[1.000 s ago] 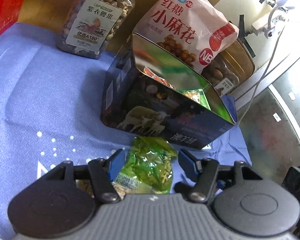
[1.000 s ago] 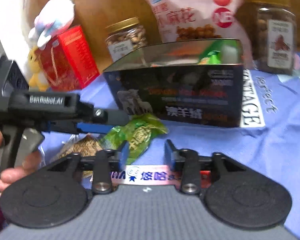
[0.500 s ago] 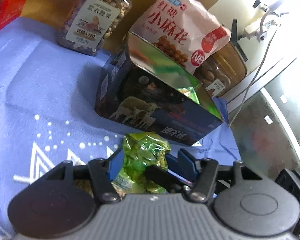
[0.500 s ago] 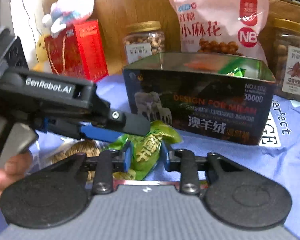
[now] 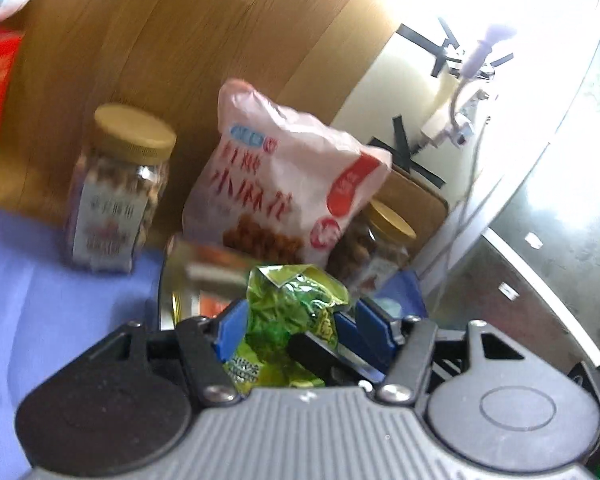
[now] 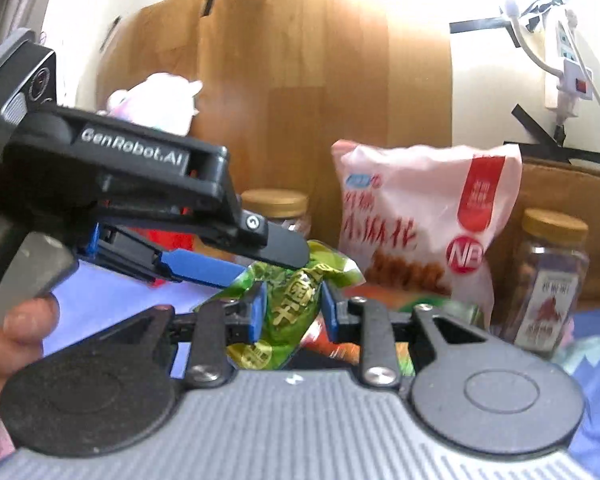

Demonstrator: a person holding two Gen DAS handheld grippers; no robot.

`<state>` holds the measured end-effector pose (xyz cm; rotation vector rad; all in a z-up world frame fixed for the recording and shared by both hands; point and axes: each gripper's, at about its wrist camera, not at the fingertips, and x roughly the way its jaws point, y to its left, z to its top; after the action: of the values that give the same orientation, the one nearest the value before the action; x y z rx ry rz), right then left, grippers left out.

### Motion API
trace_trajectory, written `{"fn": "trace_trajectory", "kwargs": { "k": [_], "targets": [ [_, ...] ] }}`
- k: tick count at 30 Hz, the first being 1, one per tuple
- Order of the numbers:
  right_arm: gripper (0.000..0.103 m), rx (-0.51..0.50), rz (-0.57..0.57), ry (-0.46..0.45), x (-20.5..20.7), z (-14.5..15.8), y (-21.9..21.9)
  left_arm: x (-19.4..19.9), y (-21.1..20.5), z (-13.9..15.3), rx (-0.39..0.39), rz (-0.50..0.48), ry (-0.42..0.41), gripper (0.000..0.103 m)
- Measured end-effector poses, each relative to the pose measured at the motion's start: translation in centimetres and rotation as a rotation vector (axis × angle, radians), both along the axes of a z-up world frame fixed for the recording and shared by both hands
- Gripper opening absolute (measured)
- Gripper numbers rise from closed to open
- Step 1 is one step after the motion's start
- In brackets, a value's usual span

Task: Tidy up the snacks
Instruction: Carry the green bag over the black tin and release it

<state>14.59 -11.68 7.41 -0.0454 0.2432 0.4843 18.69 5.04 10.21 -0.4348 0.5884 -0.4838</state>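
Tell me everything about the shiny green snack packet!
The green snack packet is a small pouch of crinkly, glossy plastic with gold characters printed on its front. It is held up in the air, standing roughly upright, with its crimped top edge flared out. The right tongs pinch its middle between blue pads, and the left tongs squeeze it from the sides too. Just behind and below it sits the open metal tin.

Blue cloth-covered surface [image 5: 28, 280] bearing two gold-lidded jars [image 5: 120, 192], a pink snack bag [image 5: 284, 192], an open tin [image 5: 196, 276].
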Motion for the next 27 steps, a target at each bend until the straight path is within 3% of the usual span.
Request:
{"fn": "trace_trajectory", "kwargs": {
  "k": [4,7,10,15,18,24,27],
  "targets": [
    [0.033,0.000,-0.005,0.036,3.2,-0.9,-0.2,3.4,-0.6,-0.9,0.031,0.024,0.015,0.060],
    [0.037,-0.037,0.000,0.104,4.9,-2.1,0.4,5.2,-0.8,-2.6,0.056,0.037,0.073,0.064],
    [0.043,-0.052,0.005,0.147,5.2,-2.8,0.3,5.5,-0.3,-3.8,0.040,0.038,0.120,0.062],
    [0.044,0.043,-0.031,0.118,1.6,-2.0,-2.7,2.2,1.9,-2.1,-0.016,0.049,0.057,0.063],
    [0.045,0.129,-0.036,0.165,-2.1,-2.5,-5.6,-0.6,3.0,-1.8,-0.017,0.029,0.048,0.063],
    [0.046,0.238,-0.098,0.344,-9.1,-6.8,-10.5,-5.4,1.6,-5.3,-0.009,-0.113,0.172,0.063],
    [0.046,0.217,-0.132,0.378,-10.3,-7.5,-11.4,-7.3,1.2,-6.9,0.004,-0.133,0.235,0.063]
  ]
}}
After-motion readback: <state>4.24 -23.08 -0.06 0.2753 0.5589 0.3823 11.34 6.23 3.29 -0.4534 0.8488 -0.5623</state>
